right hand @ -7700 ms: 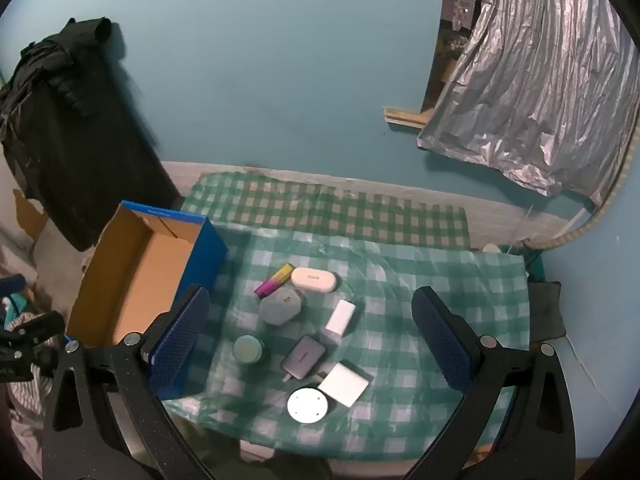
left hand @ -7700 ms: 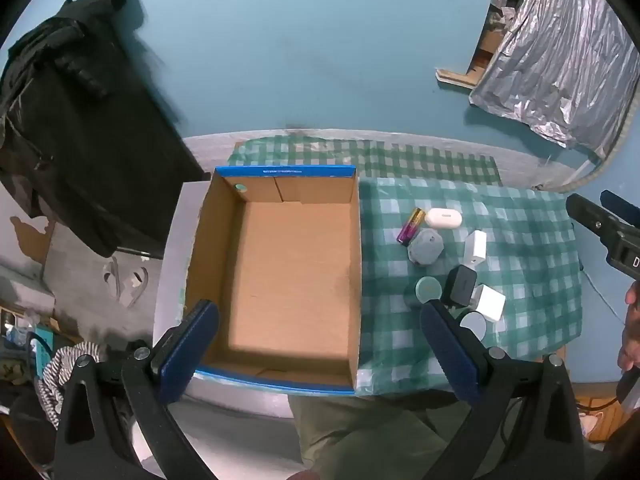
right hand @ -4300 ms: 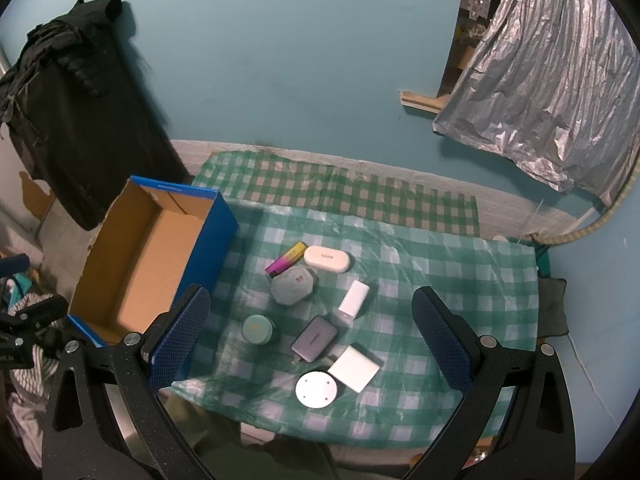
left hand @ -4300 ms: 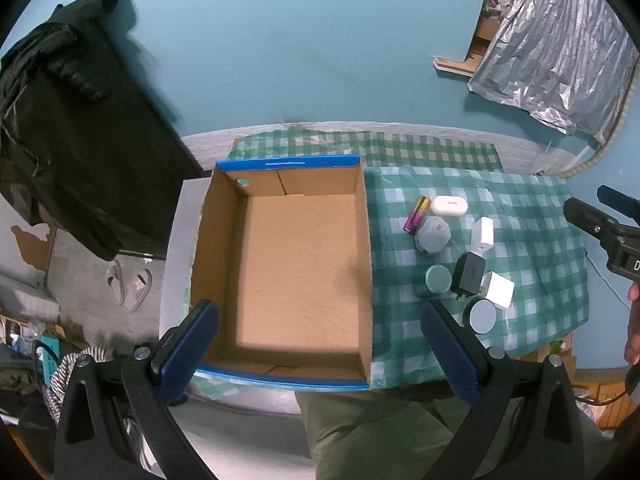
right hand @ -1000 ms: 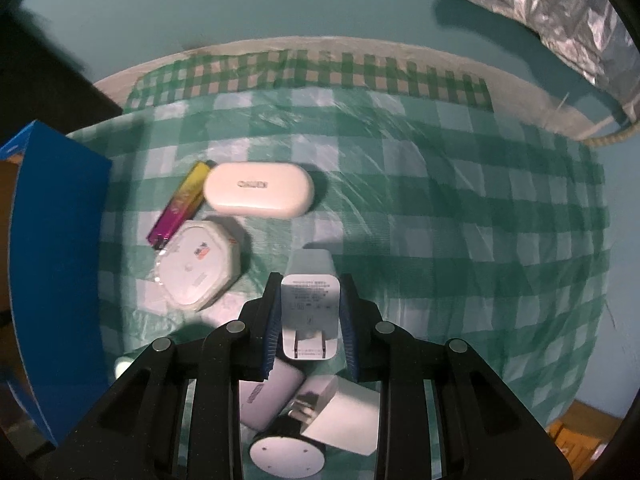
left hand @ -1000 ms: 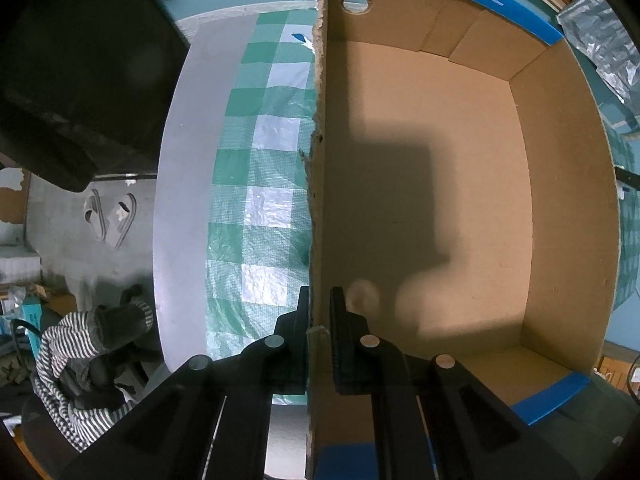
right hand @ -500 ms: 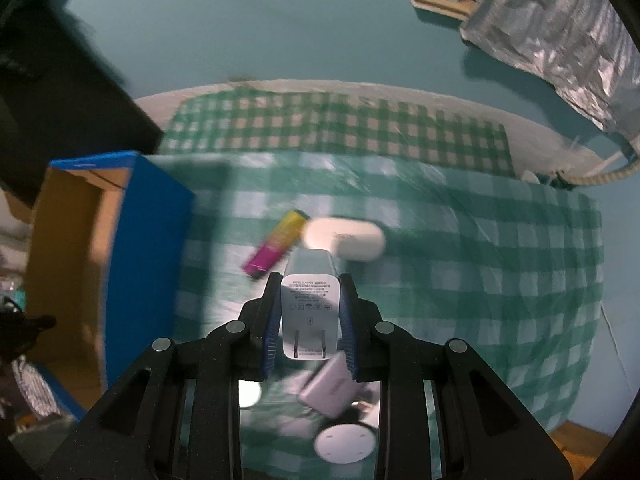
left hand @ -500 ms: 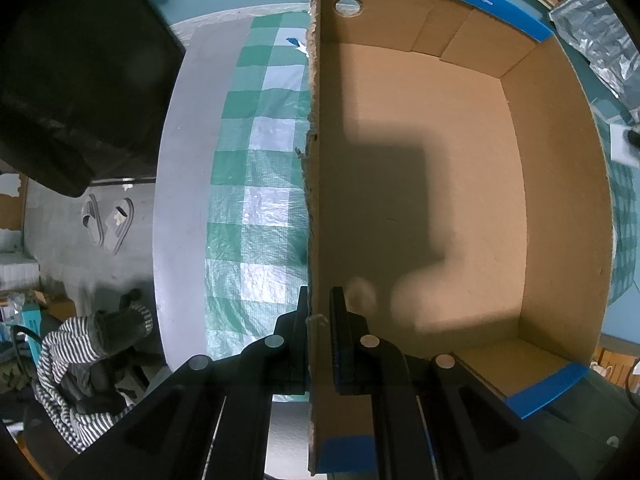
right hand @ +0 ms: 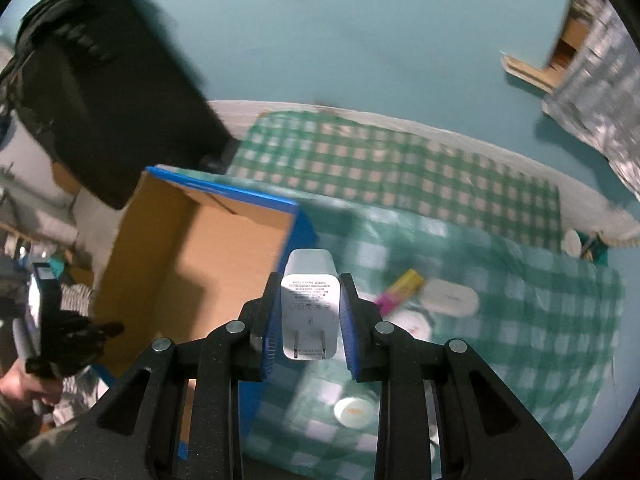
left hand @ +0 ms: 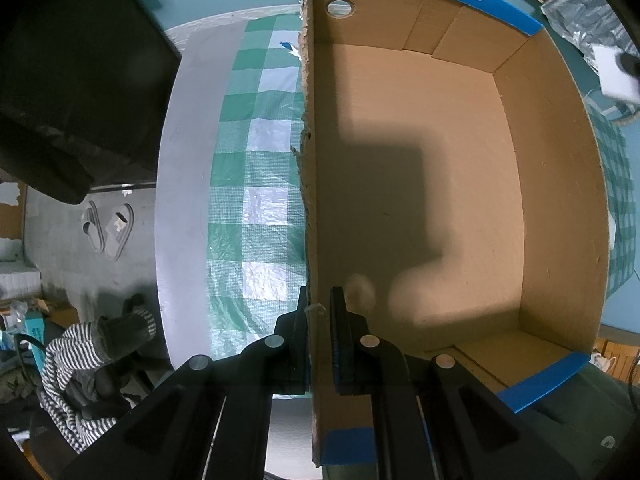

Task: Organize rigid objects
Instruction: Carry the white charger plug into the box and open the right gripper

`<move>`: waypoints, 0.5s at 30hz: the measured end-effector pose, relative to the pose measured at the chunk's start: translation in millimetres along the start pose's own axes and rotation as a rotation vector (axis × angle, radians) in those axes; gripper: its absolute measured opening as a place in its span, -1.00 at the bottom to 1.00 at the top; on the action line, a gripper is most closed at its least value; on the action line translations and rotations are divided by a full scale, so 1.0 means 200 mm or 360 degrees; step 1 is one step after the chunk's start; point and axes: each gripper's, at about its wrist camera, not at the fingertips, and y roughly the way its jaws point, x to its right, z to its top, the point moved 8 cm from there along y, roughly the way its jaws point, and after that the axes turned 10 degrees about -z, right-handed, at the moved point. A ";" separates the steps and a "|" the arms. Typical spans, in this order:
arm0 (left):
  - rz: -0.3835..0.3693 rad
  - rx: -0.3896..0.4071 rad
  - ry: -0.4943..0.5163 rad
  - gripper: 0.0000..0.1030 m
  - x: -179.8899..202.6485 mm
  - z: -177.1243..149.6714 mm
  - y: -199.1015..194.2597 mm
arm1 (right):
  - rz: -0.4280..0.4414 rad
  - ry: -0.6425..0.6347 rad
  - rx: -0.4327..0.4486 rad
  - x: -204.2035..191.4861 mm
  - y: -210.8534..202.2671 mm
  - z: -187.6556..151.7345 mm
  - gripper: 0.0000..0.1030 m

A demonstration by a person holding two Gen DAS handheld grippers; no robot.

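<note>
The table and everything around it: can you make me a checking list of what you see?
Surface: table under a green checked cloth.
Job's things: empty box; white charger; lighter, white case and white disc on the cloth, blurred.
Clutter: nothing seen.
Claws: left claw shut on the box's side wall; right claw shut on the charger, in the air beside the box.
Cables: nothing seen.
Surroundings: teal wall, dark jacket, silver sheet, slippers on the floor.

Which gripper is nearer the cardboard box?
Left. The left gripper is clamped on the cardboard box wall; the right gripper holds the white charger beside it.
</note>
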 end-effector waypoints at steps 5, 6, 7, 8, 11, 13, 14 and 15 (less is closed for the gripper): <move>-0.0002 0.0005 0.0006 -0.85 0.00 0.00 -0.01 | 0.0035 -0.0108 -0.0011 -0.18 0.03 0.06 -0.50; -0.0002 0.0006 0.0010 -0.85 0.00 0.00 -0.01 | 0.0039 -0.0129 -0.0016 -0.21 0.04 0.06 -0.50; -0.0001 0.0006 0.0012 -0.85 0.00 0.00 -0.01 | 0.0044 -0.0150 -0.0021 -0.23 0.06 0.07 -0.50; 0.0000 0.0008 0.0012 -0.85 0.00 0.00 -0.01 | 0.0048 -0.0169 -0.0028 -0.26 0.07 0.07 -0.50; -0.0001 0.0005 0.0014 -0.85 -0.01 0.00 -0.01 | 0.0054 -0.0218 -0.0052 -0.33 0.13 0.07 -0.50; -0.0005 0.0004 0.0014 -0.85 -0.01 0.00 -0.01 | 0.0054 -0.0245 -0.0069 -0.36 0.17 0.07 -0.50; -0.0004 0.0004 0.0016 -0.85 -0.01 0.00 -0.01 | 0.0054 -0.0258 -0.0074 -0.38 0.18 0.07 -0.50; -0.0005 0.0005 0.0019 -0.85 -0.01 0.00 -0.01 | 0.0051 -0.0271 -0.0084 -0.39 0.20 0.07 -0.50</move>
